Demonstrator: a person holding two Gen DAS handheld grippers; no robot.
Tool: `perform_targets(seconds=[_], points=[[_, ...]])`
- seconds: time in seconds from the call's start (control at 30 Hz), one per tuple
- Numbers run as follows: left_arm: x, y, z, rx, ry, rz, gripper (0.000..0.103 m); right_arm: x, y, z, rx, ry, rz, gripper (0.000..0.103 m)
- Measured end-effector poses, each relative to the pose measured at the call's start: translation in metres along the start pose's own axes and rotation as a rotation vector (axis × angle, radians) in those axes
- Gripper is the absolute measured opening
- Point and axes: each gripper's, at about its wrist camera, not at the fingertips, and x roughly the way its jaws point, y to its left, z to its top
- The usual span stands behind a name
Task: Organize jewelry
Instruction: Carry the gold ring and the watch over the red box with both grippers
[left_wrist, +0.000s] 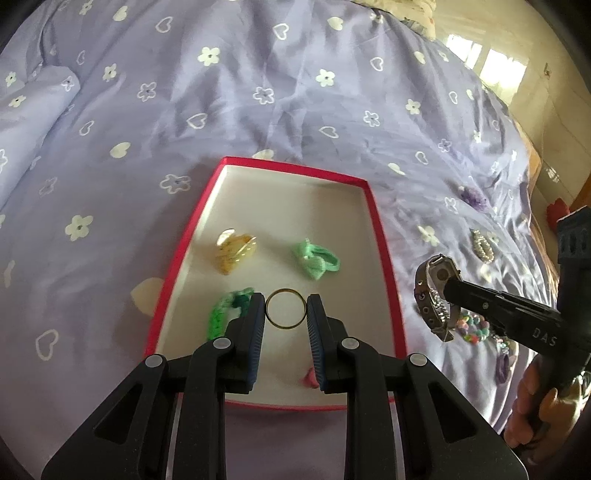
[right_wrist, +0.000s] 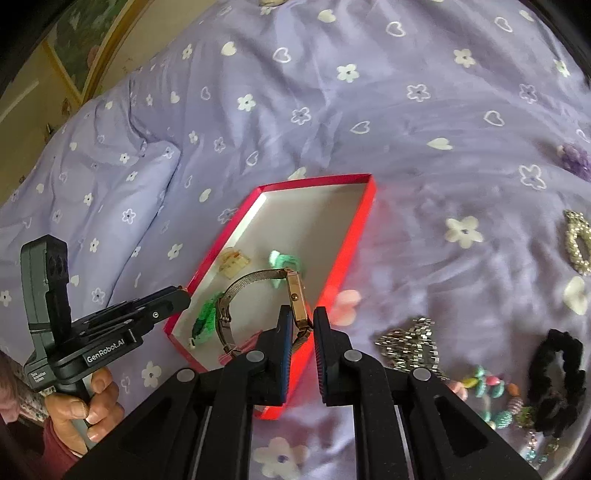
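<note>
Left claw (left_wrist: 286, 308) clasping ring (left_wrist: 286, 308) over red box (left_wrist: 382, 254); right claw (right_wrist: 299, 325) clamping watch (right_wrist: 297, 295).

Lilac bedspread (left_wrist: 295, 92), red box (left_wrist: 382, 236), beaded bracelet (right_wrist: 491, 384), black scrunchie (right_wrist: 557, 373)

- Left wrist view — looks down and forward, close above the near end of the red box (left_wrist: 380, 236) on the bed (left_wrist: 258, 92).
- Right wrist view — faces the same box (right_wrist: 347, 236) from its right, equally close.
</note>
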Motion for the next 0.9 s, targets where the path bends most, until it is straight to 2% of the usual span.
perform_targets(seconds=[0.57, 0.9], points=[[0.014, 0.027, 0.003, -0.034, 0.021, 0.025, 0.021, 0.045, 0.026, 0.012, -0.062, 0.073, 0.014, 0.011], [0.044, 0.037, 0.011, -0.020, 0.060, 0.053, 0.021, 0.085, 0.032, 0.022, -0.117, 0.148, -0.032, 0.011]])
